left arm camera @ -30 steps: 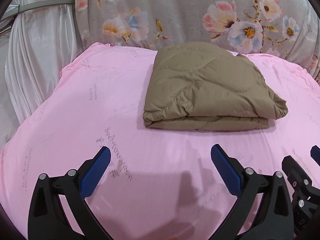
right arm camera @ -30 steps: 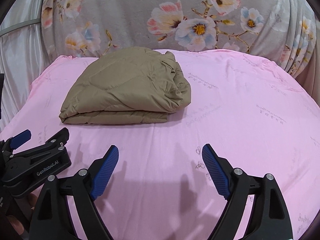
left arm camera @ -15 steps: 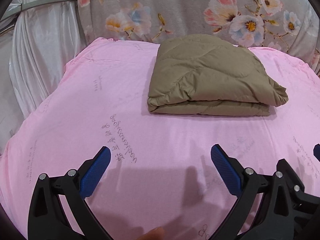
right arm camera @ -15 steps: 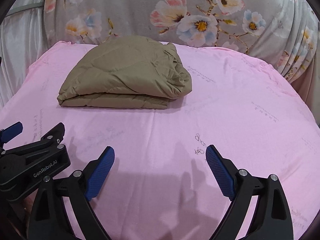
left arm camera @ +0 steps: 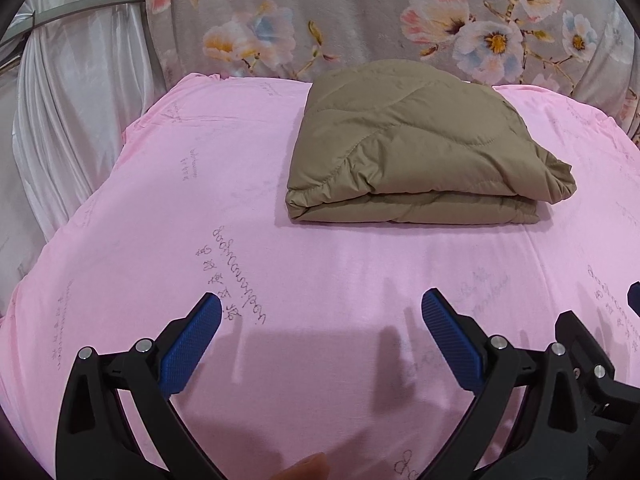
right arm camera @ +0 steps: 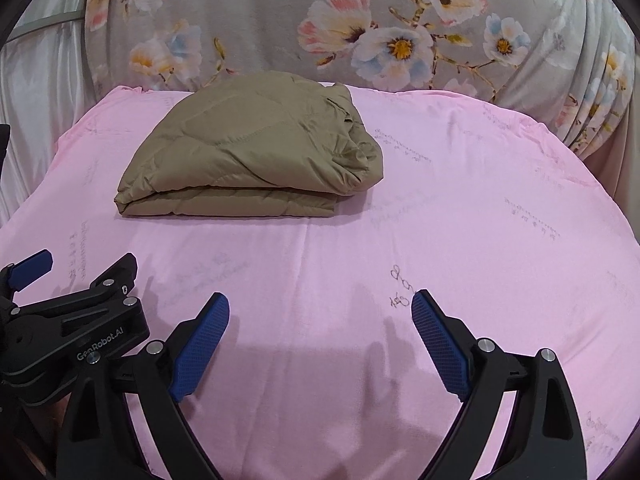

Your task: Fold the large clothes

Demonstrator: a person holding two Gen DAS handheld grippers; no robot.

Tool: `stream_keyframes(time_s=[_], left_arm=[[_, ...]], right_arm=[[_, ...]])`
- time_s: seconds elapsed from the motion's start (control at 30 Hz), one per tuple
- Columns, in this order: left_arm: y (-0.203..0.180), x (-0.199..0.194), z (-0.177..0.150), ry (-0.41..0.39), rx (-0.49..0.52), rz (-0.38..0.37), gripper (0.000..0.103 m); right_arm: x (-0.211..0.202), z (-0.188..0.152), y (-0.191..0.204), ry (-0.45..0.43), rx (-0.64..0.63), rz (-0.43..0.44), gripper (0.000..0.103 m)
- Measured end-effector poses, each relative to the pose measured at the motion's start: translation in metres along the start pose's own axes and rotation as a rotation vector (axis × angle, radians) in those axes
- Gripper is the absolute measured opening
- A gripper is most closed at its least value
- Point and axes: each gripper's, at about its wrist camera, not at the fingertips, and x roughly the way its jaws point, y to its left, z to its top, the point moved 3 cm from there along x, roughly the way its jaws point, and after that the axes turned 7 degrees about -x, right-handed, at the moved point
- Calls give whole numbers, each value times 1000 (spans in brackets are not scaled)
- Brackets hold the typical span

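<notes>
Since a second earlier both grippers had drawn back, the folded tan quilted garment (left arm camera: 420,148) lay well ahead of the left gripper (left arm camera: 320,320) and right gripper (right arm camera: 320,320), jaws apart, empty; folding appeared complete.

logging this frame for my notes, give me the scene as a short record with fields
garment: brown quilted garment, folded into a thick bundle, lying flat
surface: pink sheet with faint printed writing
backdrop: grey floral fabric behind the sheet
left gripper: open, empty, short of the bundle
right gripper: open, empty, short of the bundle
contact: neither gripper touches the garment
</notes>
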Motion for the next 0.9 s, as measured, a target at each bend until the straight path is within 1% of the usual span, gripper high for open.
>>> stream_keyframes(time_s=[0.9], left_arm=[[0,1,0,2,3,3,98]], right_arm=[[1,0,-2,0,-4,3,90]])
